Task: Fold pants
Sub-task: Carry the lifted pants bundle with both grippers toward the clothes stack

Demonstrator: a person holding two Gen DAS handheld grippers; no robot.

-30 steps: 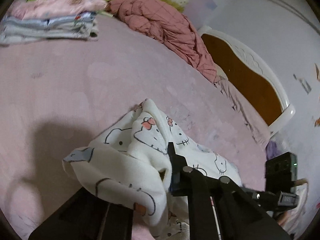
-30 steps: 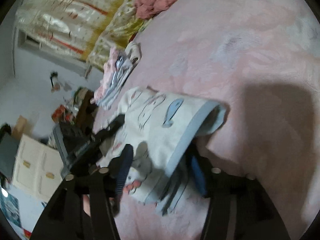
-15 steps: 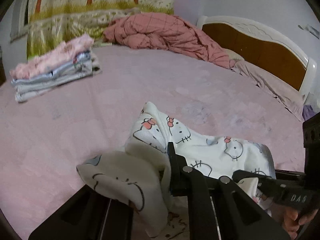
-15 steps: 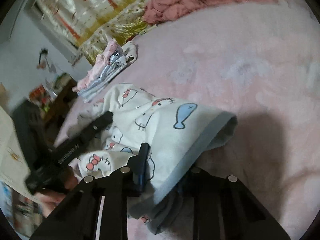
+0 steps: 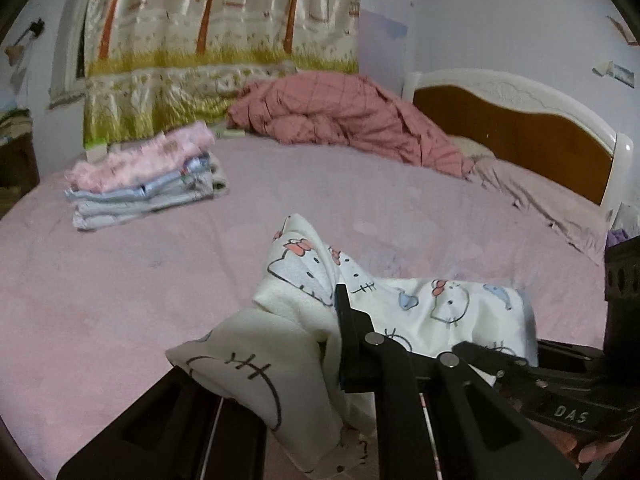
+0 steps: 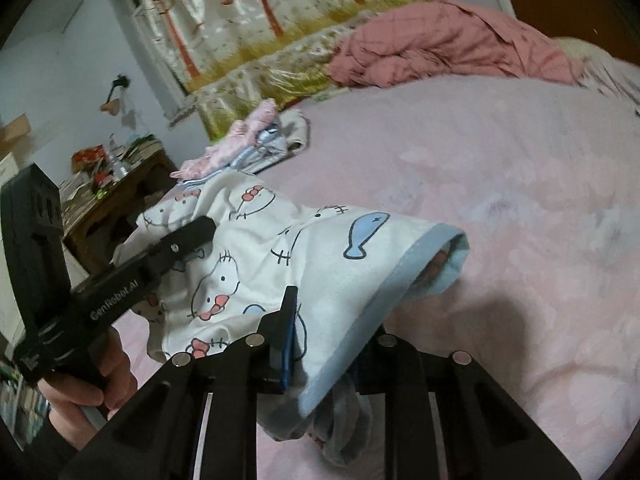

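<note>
White cartoon-print pants (image 6: 280, 264) clamped between both jaws — left gripper (image 5: 324, 344) on bunched cloth, right gripper (image 6: 320, 344) at blue-trimmed hem.

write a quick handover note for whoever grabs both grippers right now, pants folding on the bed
Left gripper: shut on the pants, bunched white cat-print cloth held up off the bed.
Right gripper: shut on the pants at the pale blue band, with more cloth hanging below it.
Between the two grippers the pants hang in a loose span, creased and uneven.
Done: both ends are gripped and lifted. A stack of folded clothes sits at the far left side of the bed.
Left: spread the pants flat on the bed, fold them, then probably add them to the stack.
</note>
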